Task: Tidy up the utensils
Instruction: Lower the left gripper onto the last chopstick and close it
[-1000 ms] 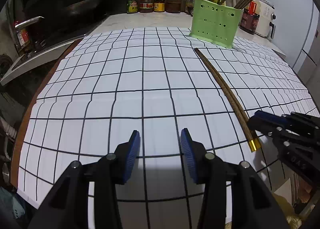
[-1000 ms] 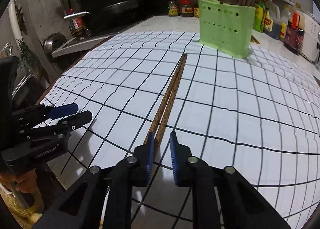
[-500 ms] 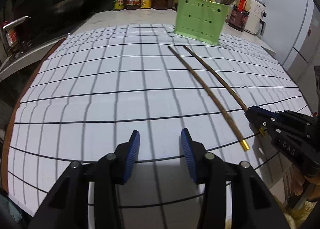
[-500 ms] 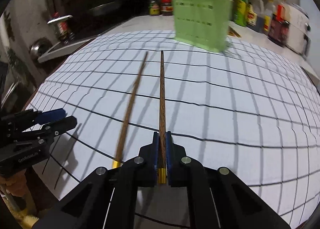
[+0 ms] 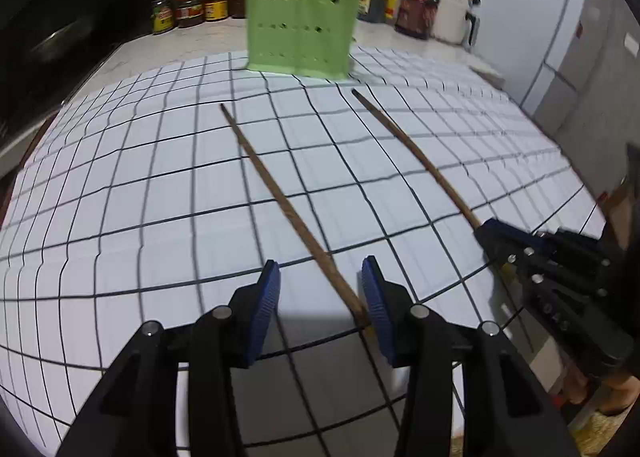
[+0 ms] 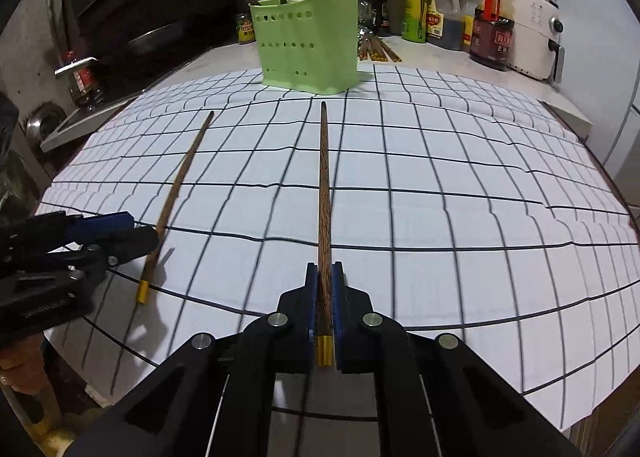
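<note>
Wooden chopstick (image 6: 324, 193) clamped near its gold end between closed fingers of the right gripper (image 6: 325, 289), tip toward the green holder (image 6: 306, 43). Second chopstick (image 5: 280, 193) lies flat on the gridded worktop (image 5: 140, 185), left of the first; left gripper (image 5: 320, 289) fingers part-open around its near end, not gripping.

One chopstick (image 6: 325, 193) clamped, other chopstick (image 6: 176, 193) flat
</note>
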The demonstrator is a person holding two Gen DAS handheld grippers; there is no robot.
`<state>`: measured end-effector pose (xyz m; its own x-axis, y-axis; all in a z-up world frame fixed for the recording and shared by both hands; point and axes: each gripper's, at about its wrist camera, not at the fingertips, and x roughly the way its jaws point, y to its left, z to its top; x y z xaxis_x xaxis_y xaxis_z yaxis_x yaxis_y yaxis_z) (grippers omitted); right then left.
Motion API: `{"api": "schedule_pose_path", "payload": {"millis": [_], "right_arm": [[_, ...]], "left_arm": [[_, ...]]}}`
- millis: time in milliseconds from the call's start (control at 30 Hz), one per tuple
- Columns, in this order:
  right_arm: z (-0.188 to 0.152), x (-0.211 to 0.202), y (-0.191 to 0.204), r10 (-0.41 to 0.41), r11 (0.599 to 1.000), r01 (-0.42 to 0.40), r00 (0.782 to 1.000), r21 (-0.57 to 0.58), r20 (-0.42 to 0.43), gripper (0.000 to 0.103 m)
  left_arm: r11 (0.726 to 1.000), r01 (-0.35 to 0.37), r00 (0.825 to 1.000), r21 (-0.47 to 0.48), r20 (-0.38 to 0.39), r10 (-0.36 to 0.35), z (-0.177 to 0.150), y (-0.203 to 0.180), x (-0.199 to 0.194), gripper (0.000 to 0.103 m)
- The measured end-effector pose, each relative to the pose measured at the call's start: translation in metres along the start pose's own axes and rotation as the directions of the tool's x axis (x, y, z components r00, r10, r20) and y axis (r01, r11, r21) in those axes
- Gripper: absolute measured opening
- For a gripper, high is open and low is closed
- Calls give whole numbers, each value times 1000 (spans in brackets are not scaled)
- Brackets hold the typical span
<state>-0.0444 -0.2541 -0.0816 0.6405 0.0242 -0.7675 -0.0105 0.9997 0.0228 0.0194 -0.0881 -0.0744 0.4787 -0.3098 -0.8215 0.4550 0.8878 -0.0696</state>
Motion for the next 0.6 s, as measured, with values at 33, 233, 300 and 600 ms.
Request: {"api": "schedule_pose_path", "payload": {"millis": [33, 233, 300, 600], "right_arm": [[-1, 0, -1, 2, 1000, -2, 1000, -2, 2, 7], [-4, -2, -6, 63, 998, -63, 998, -13, 8, 18], [-8, -5, -7, 82, 996, -82, 996, -23, 18, 32], [-28, -17, 1, 85, 993, -78, 994, -92, 69, 37]], "left_arm": [[1000, -11, 1000, 11, -7, 11, -1, -2, 1, 42], [984, -149, 989, 94, -5, 150, -10, 4, -5, 36], [978, -188, 982, 93, 1, 189, -15, 18, -12, 36], [991, -71, 995, 114, 83, 62, -43, 30, -31, 36]]}}
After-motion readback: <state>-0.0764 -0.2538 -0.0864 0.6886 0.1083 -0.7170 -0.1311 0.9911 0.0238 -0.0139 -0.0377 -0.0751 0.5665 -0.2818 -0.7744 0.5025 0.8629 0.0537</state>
